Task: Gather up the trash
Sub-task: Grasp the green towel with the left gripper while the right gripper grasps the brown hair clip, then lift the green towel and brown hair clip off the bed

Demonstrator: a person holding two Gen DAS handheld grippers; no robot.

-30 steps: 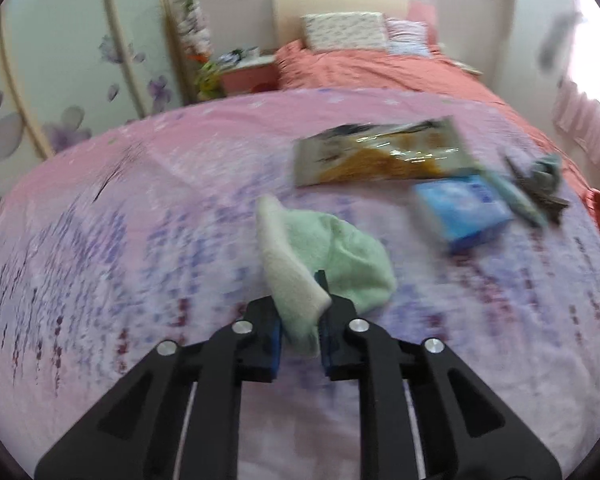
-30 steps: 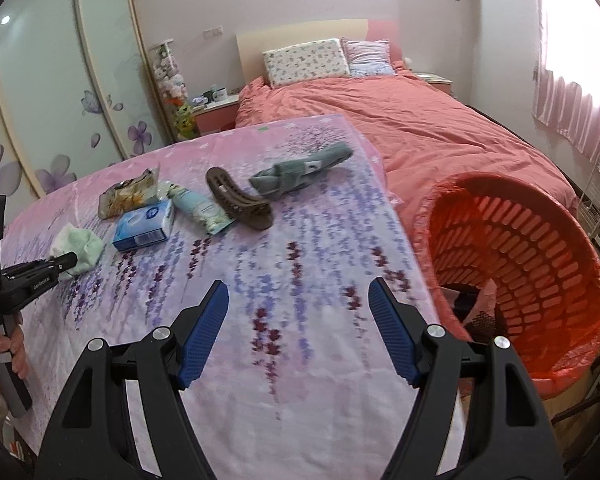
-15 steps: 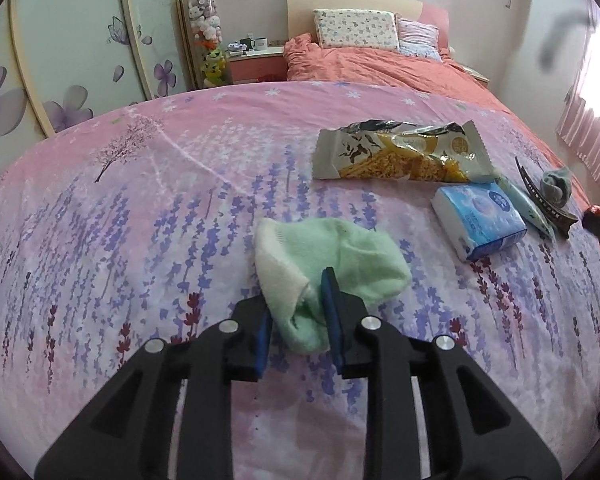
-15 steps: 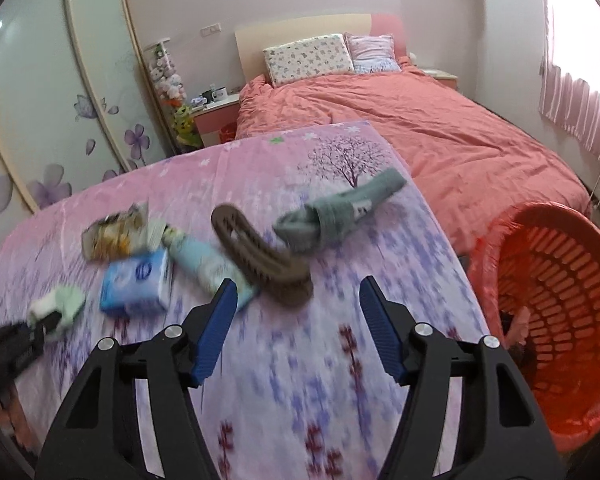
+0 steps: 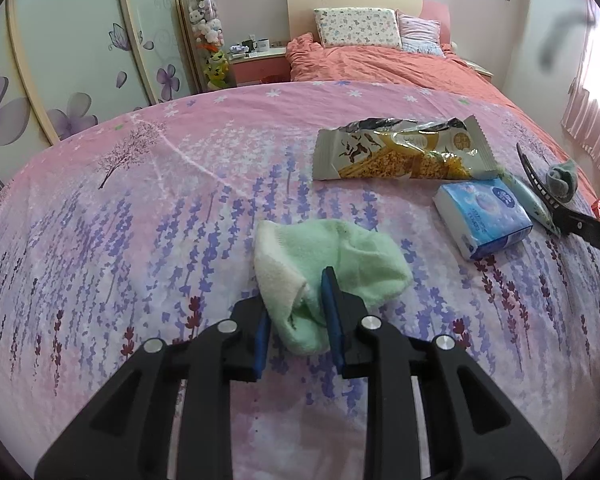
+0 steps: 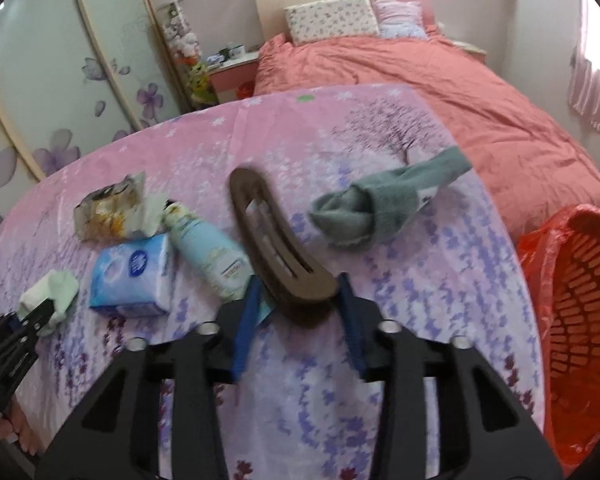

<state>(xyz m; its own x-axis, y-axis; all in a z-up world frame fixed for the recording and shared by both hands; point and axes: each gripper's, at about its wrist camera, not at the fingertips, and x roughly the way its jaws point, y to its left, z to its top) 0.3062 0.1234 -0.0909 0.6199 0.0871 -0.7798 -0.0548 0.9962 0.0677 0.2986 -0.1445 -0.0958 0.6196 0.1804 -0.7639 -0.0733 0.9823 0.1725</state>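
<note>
the left tongs [image 5: 296, 312] grip a green sock [image 5: 340, 256] at lower centre. the right tongs [image 6: 296, 312] have just been closing around the near end of a brown clip [image 6: 276, 244]; whether the pads touch it i cannot tell. the curved clip could slip out. only the right view shows the red basket [image 6: 580, 300] at the right edge; the left view shows the snack wrapper [image 5: 400, 152] flat and the tissue pack [image 5: 484, 216].

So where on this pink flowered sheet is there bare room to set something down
Free: the wide stretch of the pink flowered sheet left of the pale green sock, and the strip between the grey sock and the orange basket. Crowded: the snack wrapper, blue tissue pack, pale tube and brown hair clip.
</note>
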